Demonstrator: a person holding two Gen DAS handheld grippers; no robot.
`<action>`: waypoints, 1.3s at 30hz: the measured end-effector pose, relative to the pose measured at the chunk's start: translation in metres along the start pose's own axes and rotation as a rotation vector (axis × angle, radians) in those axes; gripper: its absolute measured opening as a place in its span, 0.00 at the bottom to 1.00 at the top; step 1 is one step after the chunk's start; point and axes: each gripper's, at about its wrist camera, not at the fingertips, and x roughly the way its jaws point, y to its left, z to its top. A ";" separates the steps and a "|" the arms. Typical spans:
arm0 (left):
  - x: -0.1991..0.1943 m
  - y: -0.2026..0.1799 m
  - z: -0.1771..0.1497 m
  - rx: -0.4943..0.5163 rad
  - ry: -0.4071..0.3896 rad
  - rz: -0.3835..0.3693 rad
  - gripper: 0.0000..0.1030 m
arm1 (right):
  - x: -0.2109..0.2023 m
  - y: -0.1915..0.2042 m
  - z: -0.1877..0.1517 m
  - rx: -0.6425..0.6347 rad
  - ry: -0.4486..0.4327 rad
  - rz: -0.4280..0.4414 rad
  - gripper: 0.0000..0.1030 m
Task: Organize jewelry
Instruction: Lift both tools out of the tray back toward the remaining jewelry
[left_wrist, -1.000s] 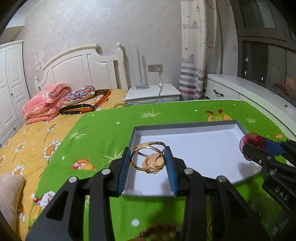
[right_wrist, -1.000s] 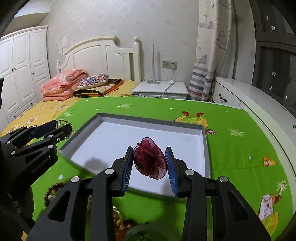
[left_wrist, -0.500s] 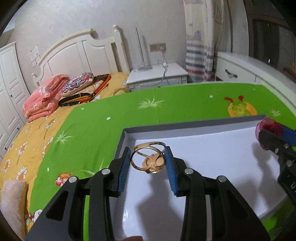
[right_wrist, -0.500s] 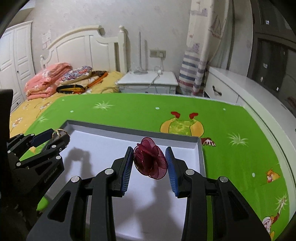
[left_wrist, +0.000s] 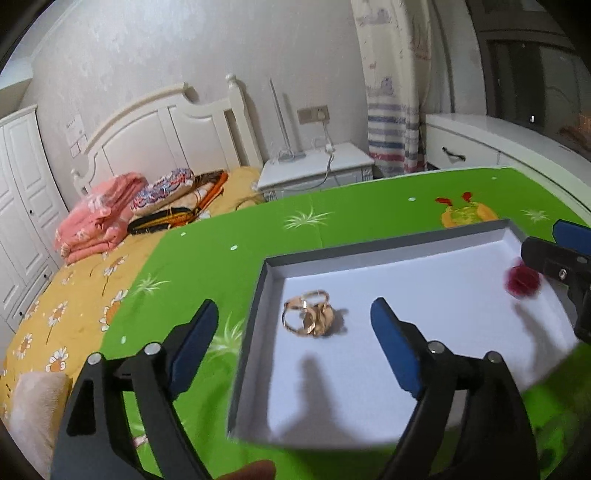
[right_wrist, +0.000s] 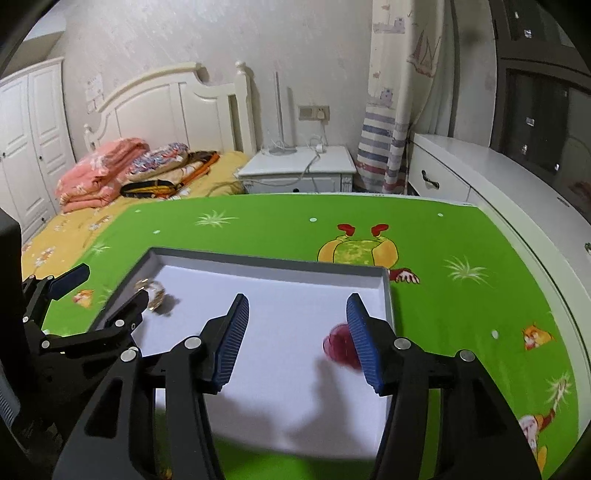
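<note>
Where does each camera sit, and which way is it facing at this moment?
Left wrist: on the left gripper, looking forward and down at the gold rings in the tray; its open fingers and the right gripper's tip show.
Right wrist: on the right gripper, looking down at the red flower; its open fingers and the left gripper show.
Shared: tray, rings, flower, green cloth, bed.

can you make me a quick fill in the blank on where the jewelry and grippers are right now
1. The gold rings lie inside the shallow ____ tray.
2. The left gripper has its jaws ____, nothing between the pads.
3. The dark red flower piece lies beside the ____ gripper's blue pad.
4. The tray sits on a ____ cloth.

Missing words: white; open; right; green
</note>
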 end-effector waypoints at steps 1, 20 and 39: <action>-0.012 0.001 -0.006 0.003 -0.021 0.002 0.80 | -0.009 0.000 -0.005 -0.009 -0.010 0.003 0.54; -0.139 0.024 -0.127 -0.042 -0.165 0.001 0.90 | -0.098 0.008 -0.124 -0.077 0.004 0.075 0.55; -0.130 0.071 -0.158 -0.179 -0.100 -0.012 0.90 | -0.097 0.050 -0.149 -0.054 0.042 0.227 0.50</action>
